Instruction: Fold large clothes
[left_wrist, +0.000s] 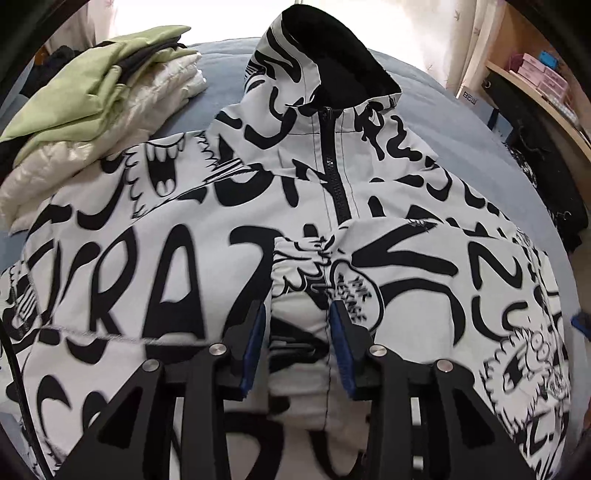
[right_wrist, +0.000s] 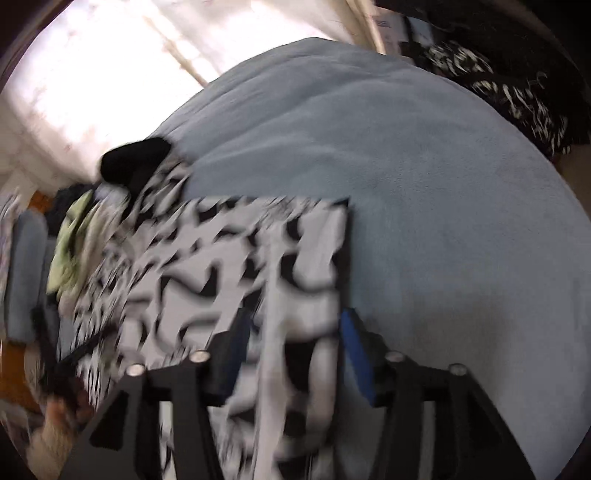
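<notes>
1. Two grippers are mine: my left gripper (left_wrist: 297, 314) hovers over the middle of the white hooded jacket printed with black graffiti lettering (left_wrist: 184, 240), fingers spread with a hump of its fabric between them, clamping nothing that I can see.
2. My right gripper (right_wrist: 295, 332) sits at the jacket's right edge (right_wrist: 258, 258), fingers also spread, straddling a strip of printed cloth; that view is blurred, so I cannot tell whether the pads touch it.
3. The jacket lies front-up on the pale blue blanket of the bed (left_wrist: 461, 122), black zip (left_wrist: 334, 173) closed down the centre, black-lined hood (left_wrist: 343, 48) at the far end, and both sleeves look already laid across the chest.
4. A folded stack of pale green and cream puffy garments (left_wrist: 92, 110) sits at the far left, touching the jacket's shoulder.
5. Handling, as I judge it: the shell cloth looks light but smooth and a little stiff, padded enough to spring back and slide off itself.
6. So I would pinch the near hem at both corners, biting through both layers, and carry it toward the collar, keeping clear of the zip.
</notes>
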